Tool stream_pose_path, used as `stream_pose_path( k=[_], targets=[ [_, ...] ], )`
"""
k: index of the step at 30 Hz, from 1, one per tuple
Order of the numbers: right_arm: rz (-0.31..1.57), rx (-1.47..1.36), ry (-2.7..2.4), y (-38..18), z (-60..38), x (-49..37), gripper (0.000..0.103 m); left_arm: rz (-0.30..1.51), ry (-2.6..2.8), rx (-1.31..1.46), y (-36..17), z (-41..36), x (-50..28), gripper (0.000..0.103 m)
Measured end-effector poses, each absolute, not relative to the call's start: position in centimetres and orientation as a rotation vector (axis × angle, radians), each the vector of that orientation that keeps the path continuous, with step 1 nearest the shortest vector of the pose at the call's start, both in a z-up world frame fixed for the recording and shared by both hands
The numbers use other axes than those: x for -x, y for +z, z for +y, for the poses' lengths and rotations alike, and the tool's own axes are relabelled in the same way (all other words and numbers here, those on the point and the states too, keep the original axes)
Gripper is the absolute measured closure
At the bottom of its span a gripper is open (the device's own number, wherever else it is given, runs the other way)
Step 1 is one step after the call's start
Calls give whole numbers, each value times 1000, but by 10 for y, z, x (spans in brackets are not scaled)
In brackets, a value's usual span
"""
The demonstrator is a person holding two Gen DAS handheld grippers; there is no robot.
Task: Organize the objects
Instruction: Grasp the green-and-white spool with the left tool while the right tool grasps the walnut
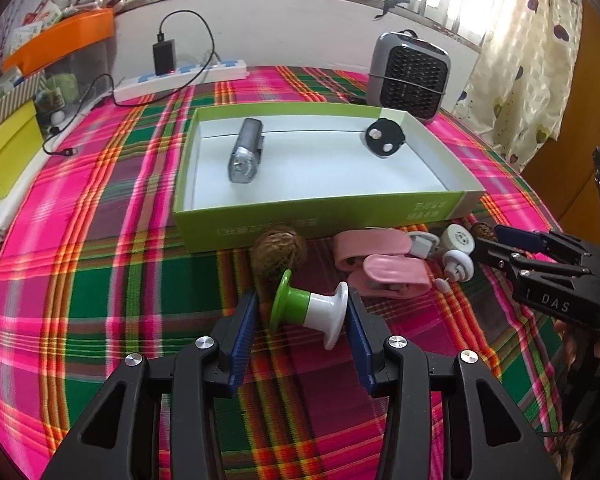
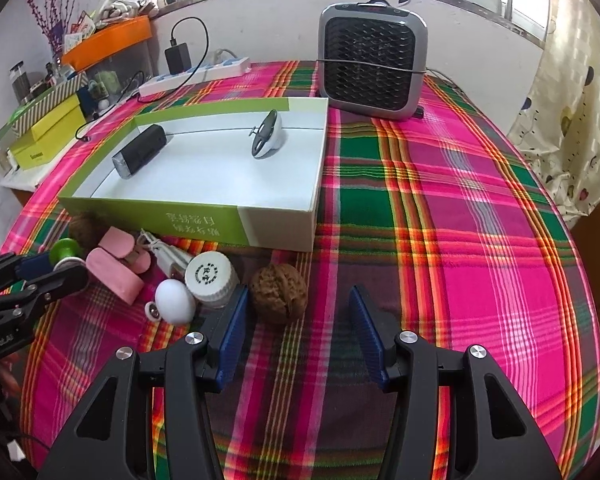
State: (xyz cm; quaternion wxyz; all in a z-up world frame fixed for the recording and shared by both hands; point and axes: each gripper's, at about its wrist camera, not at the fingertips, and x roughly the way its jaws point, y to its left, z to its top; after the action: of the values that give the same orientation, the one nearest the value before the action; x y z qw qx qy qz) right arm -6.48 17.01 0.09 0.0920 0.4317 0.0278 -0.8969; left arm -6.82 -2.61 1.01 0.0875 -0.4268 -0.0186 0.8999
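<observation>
A green-and-white spool-shaped piece [image 1: 308, 310] lies on its side between the blue pads of my left gripper [image 1: 302, 320]; the right pad touches its white end, the left pad stands apart from its green end. My right gripper [image 2: 296, 320] is open around a walnut [image 2: 278, 293] that lies next to its left pad. A shallow green-and-white box [image 1: 320, 216] holds a grey bike light [image 1: 246, 150] and a round black-and-white gadget [image 1: 384, 136]. In front of the box lie pink clips [image 1: 376, 258], a white bottle [image 2: 212, 278], a white egg shape [image 2: 175, 301] and a second walnut [image 1: 274, 254].
A plaid cloth [image 2: 440, 220] covers the table. A grey fan heater [image 2: 372, 60] stands behind the box. A power strip [image 2: 196, 74] with a charger lies at the back left. Yellow boxes [image 2: 46, 136] and an orange bin [image 2: 108, 40] stand beyond the left edge.
</observation>
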Motion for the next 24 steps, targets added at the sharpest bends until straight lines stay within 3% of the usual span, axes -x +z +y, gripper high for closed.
stream_pose_path(
  k=[3, 19, 24],
  targets=[
    [105, -1287, -2660, 1, 168, 68, 45, -56, 2689, 1283, 8, -29, 70, 62],
    [115, -1303, -2684, 0, 167, 73, 45, -110, 2676, 1265, 8, -35, 74, 62],
    [113, -1298, -2692, 2, 168, 71, 57, -109, 2681, 1265, 8, -36, 74, 69]
  ],
)
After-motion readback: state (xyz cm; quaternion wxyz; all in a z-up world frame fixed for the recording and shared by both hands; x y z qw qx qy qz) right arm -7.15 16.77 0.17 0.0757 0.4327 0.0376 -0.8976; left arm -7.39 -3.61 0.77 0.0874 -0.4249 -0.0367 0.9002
